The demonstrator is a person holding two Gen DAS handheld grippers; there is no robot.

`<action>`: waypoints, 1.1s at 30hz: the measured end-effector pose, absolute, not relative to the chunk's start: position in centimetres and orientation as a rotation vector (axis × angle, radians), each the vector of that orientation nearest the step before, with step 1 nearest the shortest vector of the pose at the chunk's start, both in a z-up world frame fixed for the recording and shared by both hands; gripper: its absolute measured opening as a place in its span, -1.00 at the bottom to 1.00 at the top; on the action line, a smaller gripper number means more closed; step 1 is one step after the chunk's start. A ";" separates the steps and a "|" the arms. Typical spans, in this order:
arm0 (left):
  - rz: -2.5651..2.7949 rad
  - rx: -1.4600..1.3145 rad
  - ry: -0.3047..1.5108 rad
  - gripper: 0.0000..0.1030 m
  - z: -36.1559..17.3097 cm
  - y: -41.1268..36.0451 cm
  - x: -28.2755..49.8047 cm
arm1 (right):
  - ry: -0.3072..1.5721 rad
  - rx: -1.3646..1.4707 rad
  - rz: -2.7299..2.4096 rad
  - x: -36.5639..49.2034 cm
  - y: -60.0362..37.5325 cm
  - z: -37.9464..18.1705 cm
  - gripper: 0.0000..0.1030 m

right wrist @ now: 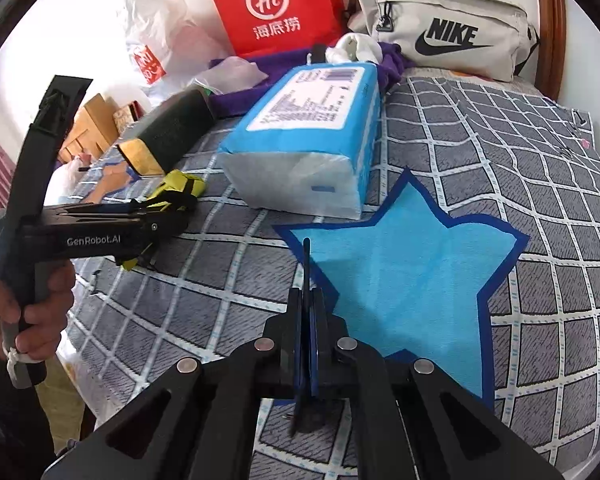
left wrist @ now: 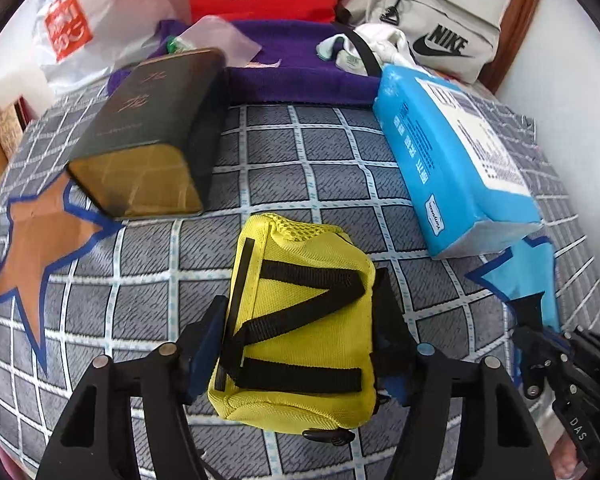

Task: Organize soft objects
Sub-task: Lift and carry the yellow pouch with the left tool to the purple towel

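Note:
My left gripper is shut on a yellow mesh pouch with black straps, its fingers pressing both sides, just above the grey checked bedspread. The pouch also shows in the right wrist view, held by the left gripper. My right gripper is shut and empty, over the edge of a blue star mat. A blue tissue pack lies at right, also in the right wrist view. A brown star mat lies at left.
A dark box with a gold end lies beside the brown star. At the back are a purple towel, white socks, a Nike bag, a red paper bag and plastic bags.

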State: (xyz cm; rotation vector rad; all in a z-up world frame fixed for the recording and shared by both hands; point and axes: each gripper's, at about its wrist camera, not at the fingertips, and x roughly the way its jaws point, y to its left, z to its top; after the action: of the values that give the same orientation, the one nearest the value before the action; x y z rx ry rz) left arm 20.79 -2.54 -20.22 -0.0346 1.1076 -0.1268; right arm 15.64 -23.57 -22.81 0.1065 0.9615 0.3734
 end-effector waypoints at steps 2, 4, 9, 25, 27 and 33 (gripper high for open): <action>-0.126 -0.060 1.116 0.21 -20.0 -1.7 20.3 | 0.953 0.118 0.388 15.4 -23.5 -22.4 -0.94; -0.117 -0.081 1.117 0.19 -19.9 -0.7 19.7 | 0.948 0.125 0.392 15.3 -23.5 -21.9 -0.94; -0.106 -0.141 1.102 0.18 -18.9 0.7 18.7 | 0.933 0.118 0.394 15.3 -23.3 -20.4 -0.94; -0.118 -0.190 0.991 0.18 -11.9 3.0 19.3 | 0.800 0.162 0.455 18.1 -21.9 -12.5 -0.94; -0.118 -0.201 0.981 0.18 -11.3 3.4 19.7 | 0.788 0.155 0.451 18.7 -21.6 -11.6 -0.94; -0.099 -0.224 0.955 0.19 -9.8 4.8 21.4 | 0.769 0.162 0.463 21.6 -20.9 -9.6 -0.94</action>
State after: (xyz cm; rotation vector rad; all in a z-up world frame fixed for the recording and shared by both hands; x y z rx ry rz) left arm 21.36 4.84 -9.76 -0.2245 0.9548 -0.0992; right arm 21.65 -20.87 -9.58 0.1623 0.7688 0.4626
